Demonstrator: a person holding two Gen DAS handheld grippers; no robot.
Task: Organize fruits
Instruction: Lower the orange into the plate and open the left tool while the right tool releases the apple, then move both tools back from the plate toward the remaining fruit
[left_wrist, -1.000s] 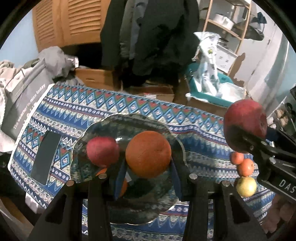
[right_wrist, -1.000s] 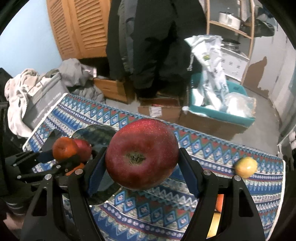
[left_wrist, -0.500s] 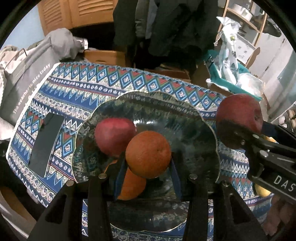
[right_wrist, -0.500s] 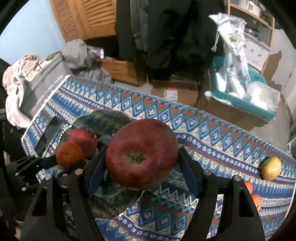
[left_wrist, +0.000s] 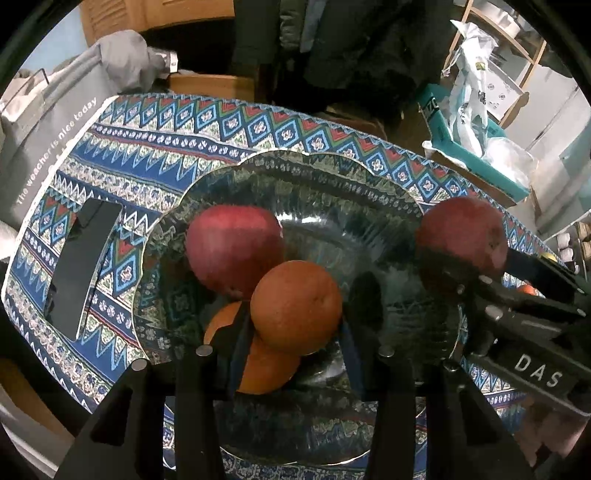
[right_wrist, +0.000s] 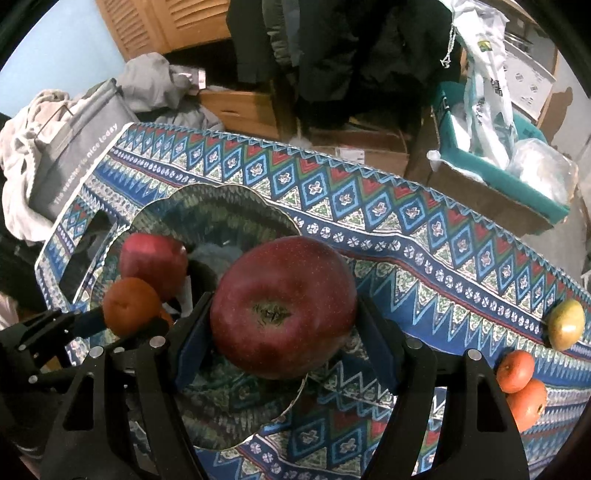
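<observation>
The left tongs (left_wrist: 295, 310) are clenched on an orange (left_wrist: 295, 307), held over the glass plate (left_wrist: 321, 173) just above a second orange (left_wrist: 255, 365) and beside a red apple (left_wrist: 233, 249) lying there. The right tongs (right_wrist: 284, 314) grasp a large red apple (right_wrist: 282, 306) at the plate's right rim.

Both fruits are firm, round and rather smooth, so they may roll once let go; the big apple is probably the heavier. Holding them across the widest part, as now, seems safest. The plate looks fragile and shallow, so a low, soft release is better.

Free room is in the plate's far half. Whether the held orange touches the one below I cannot tell. On the tabletop (right_wrist: 424, 236) three small fruits (right_wrist: 515, 365) wait at the right edge, near the drop.
</observation>
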